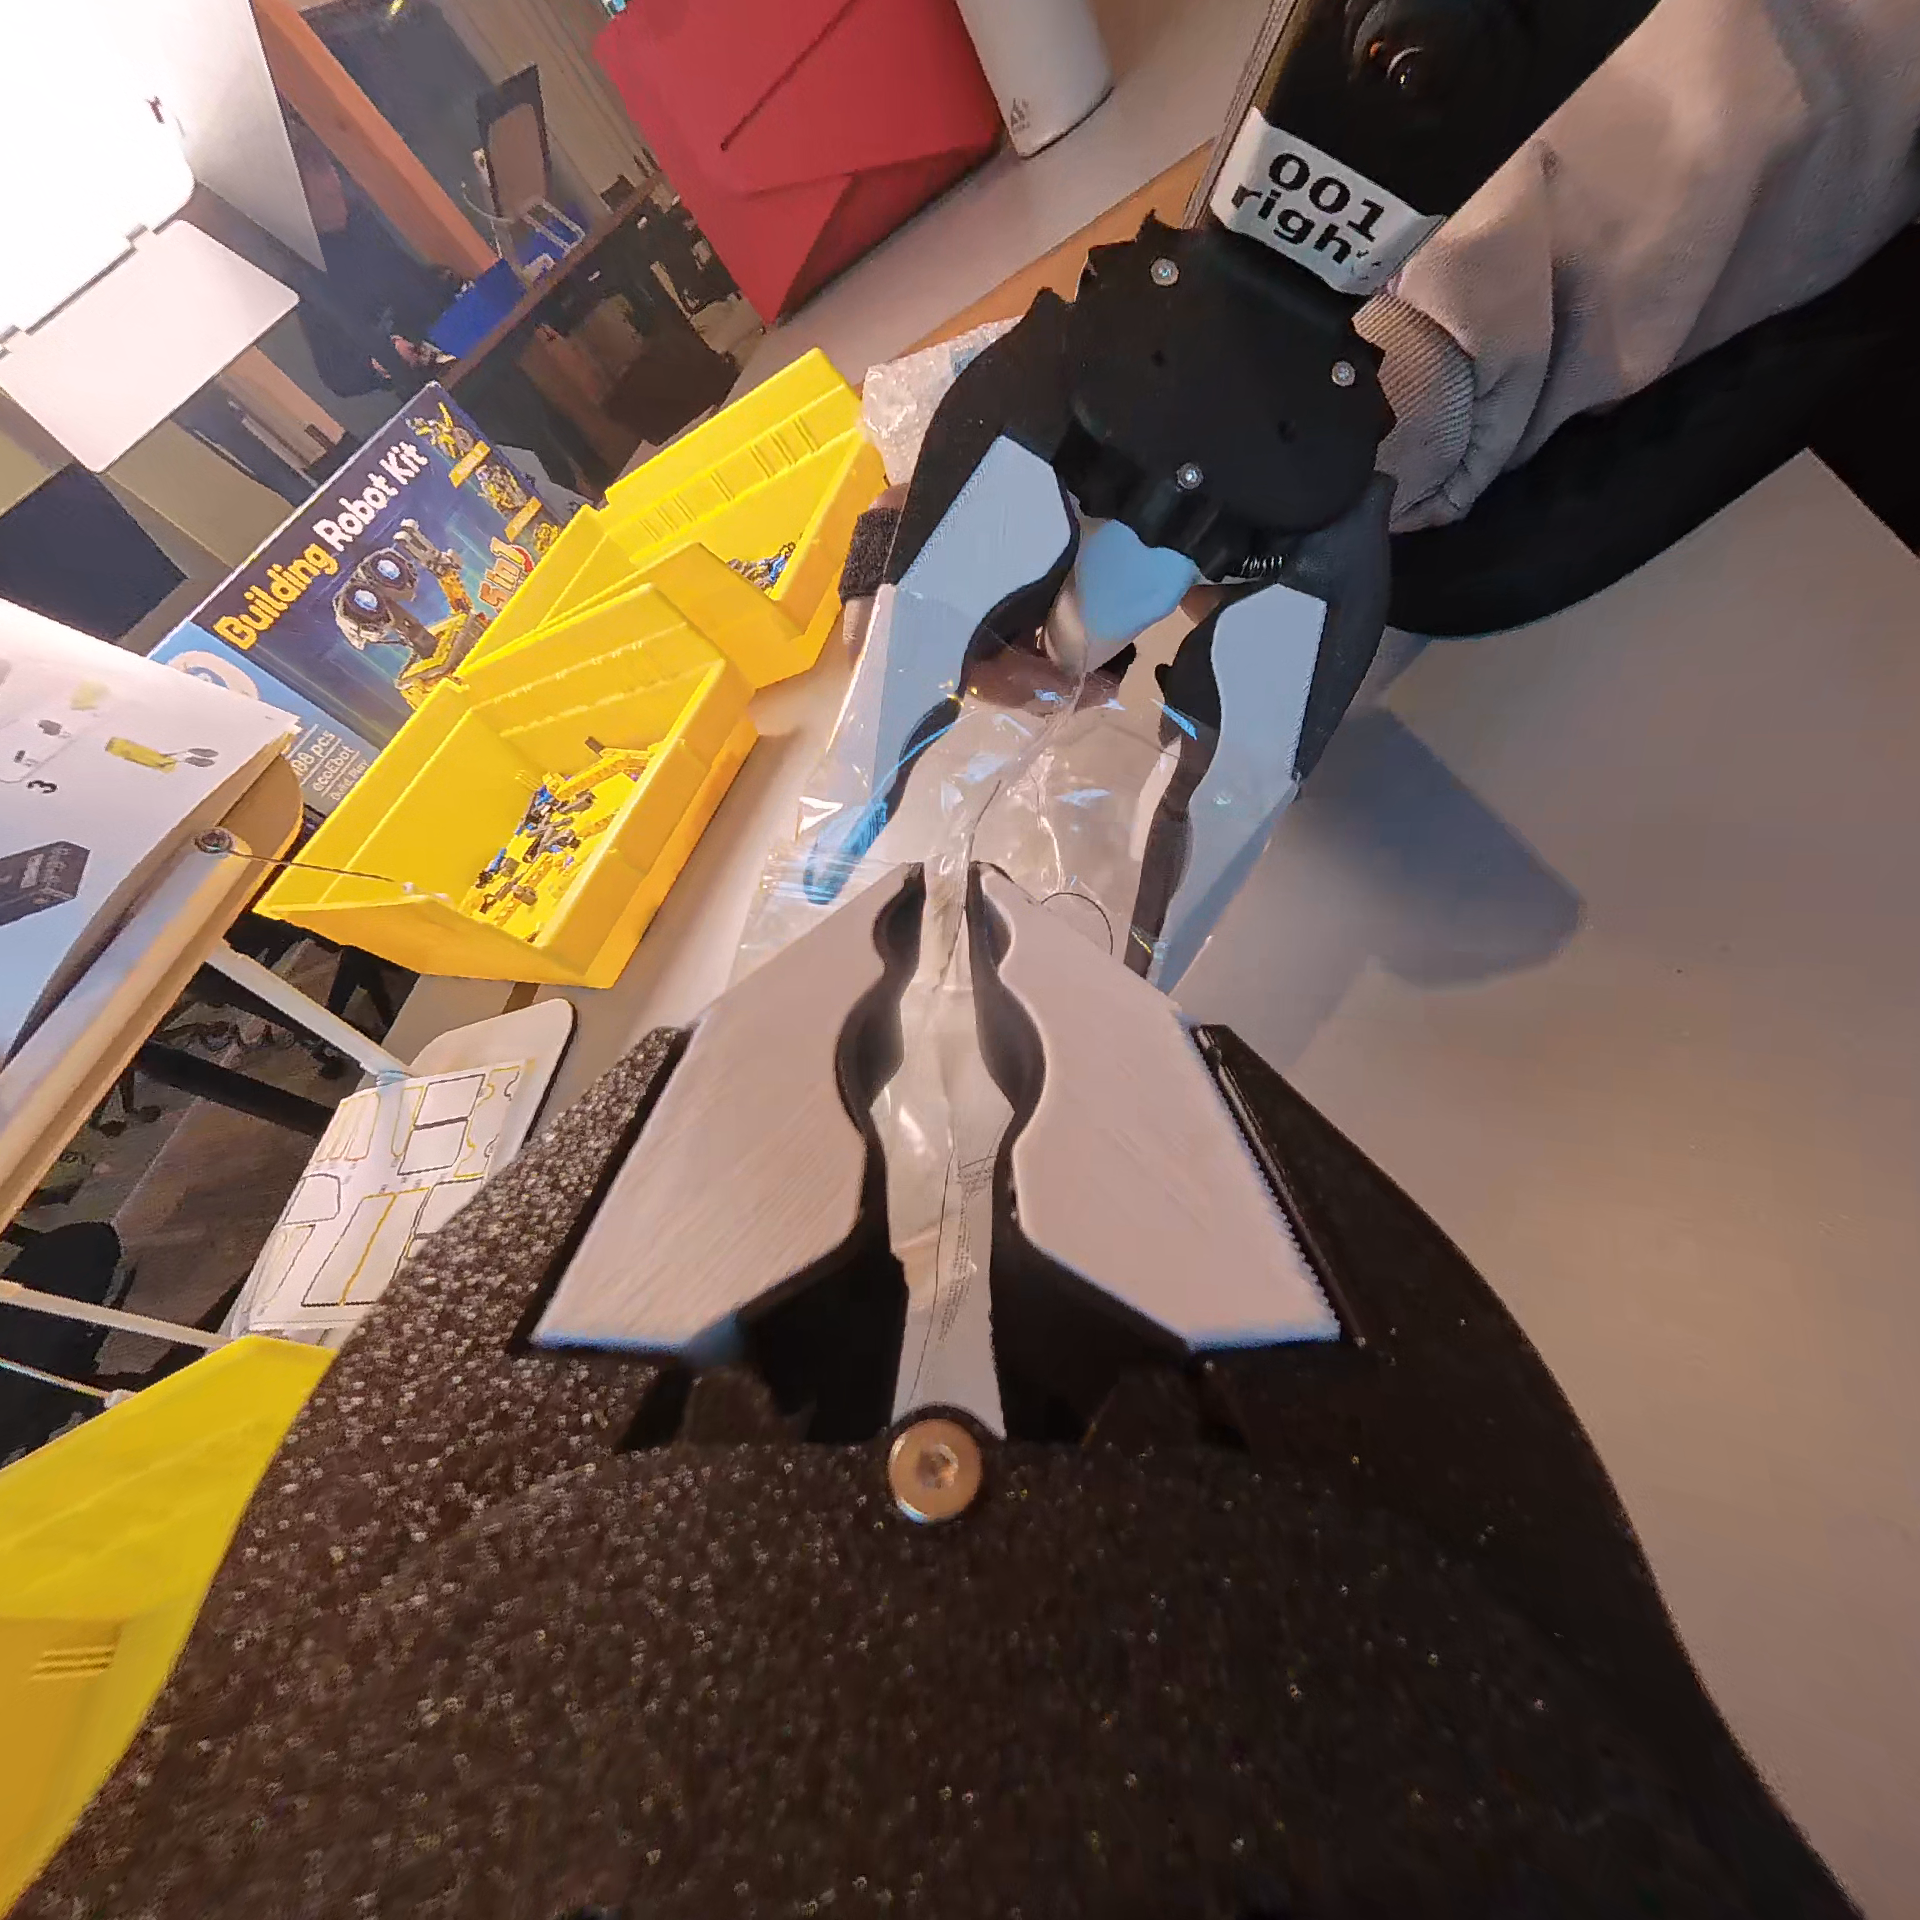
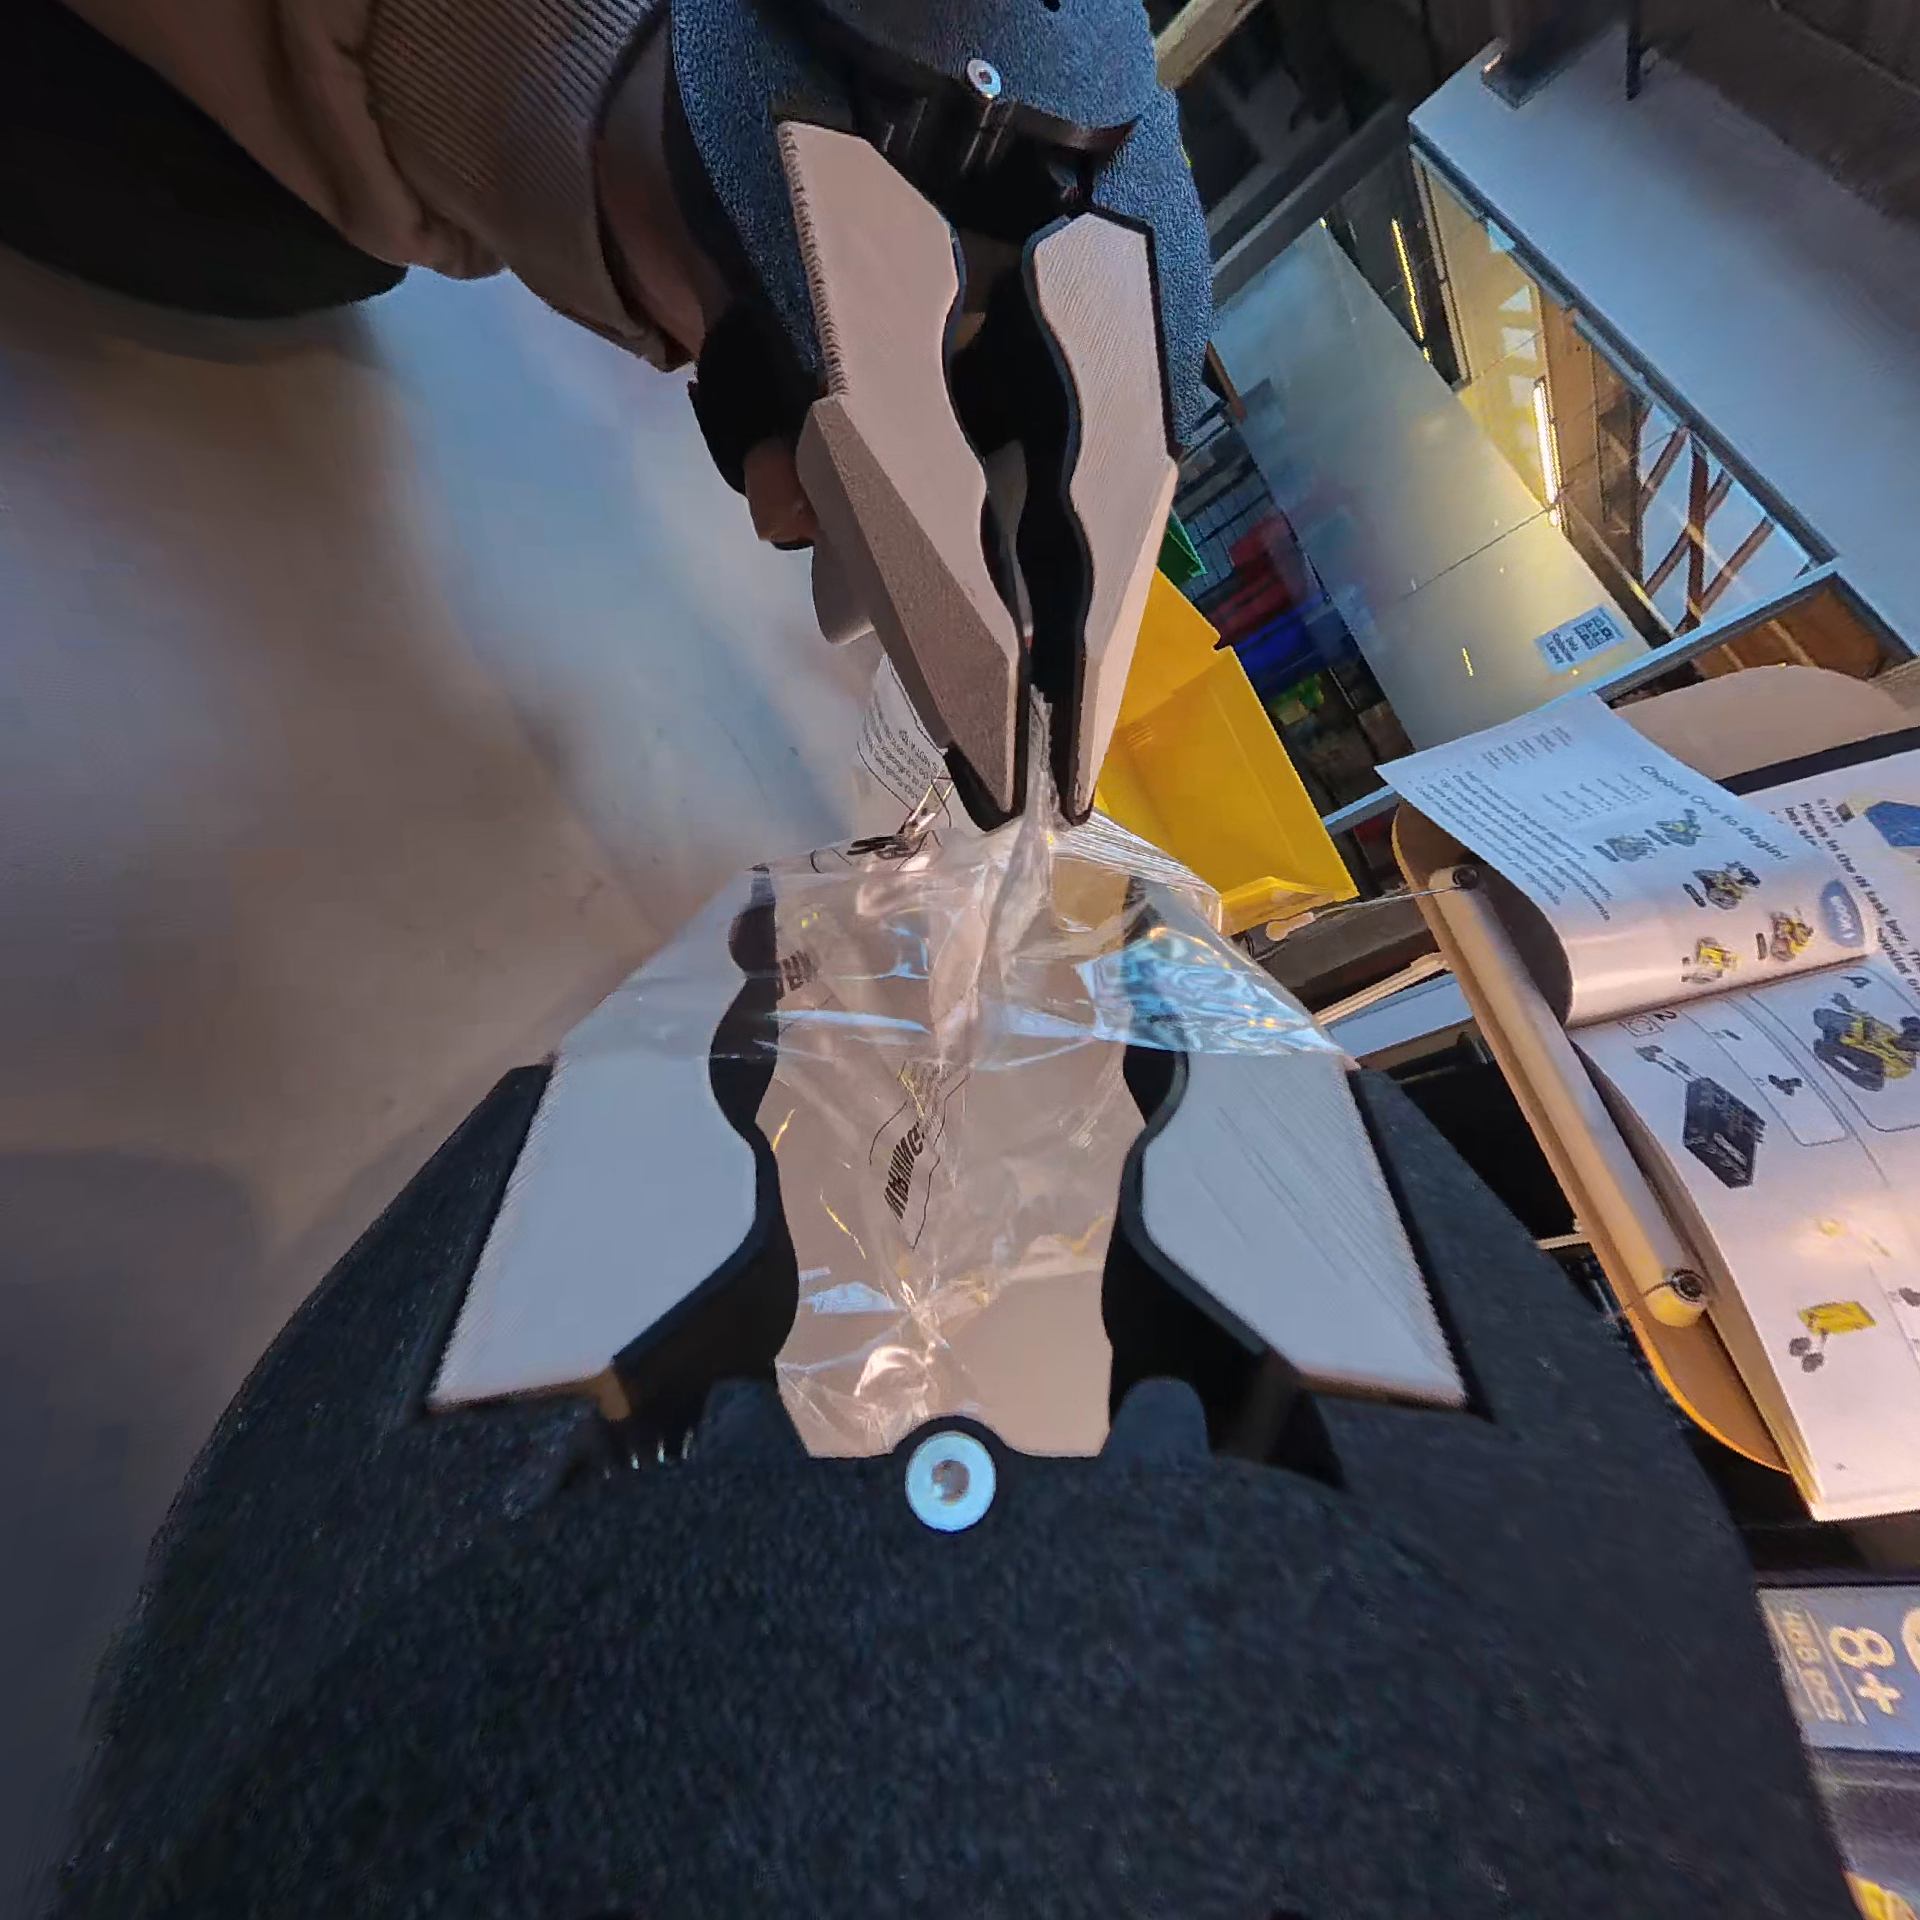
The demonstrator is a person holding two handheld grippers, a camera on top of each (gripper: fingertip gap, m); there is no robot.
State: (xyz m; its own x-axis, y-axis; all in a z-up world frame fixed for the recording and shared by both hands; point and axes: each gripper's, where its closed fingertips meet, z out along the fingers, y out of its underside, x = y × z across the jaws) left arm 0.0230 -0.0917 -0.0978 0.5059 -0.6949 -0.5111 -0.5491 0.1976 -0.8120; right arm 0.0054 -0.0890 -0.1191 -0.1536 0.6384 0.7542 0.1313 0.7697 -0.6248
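Left wrist view first: the left gripper (image 1: 943, 883) has its jaws pressed together on a pinch of the clear plastic bag (image 1: 997, 810), held up off the pale table (image 1: 1558, 1143). Facing it, the right gripper (image 1: 1049, 821) stands spread wide, the film draped between its jaws and not clamped. Toward the table's far edge sit yellow bins (image 1: 582, 748) with small parts in them, a blue kit box (image 1: 364, 561) propped behind, and an open instruction booklet (image 1: 94, 748) on a stand at the table's left edge.

Right wrist view now: the same bag (image 2: 935, 1049) lies loose across the open right gripper (image 2: 940, 1023), while the left one (image 2: 1023, 816) nips only a thin twist of film from above.

The risk, as I judge it: that hold is a sliver of slippery film, so a tug could slide it free or tear the plastic. With the right jaws slack, nothing would catch the bag.

Writing: black print on the bag, a label on the right gripper's body, and lettering on the box and booklet; I'm not repeating any.
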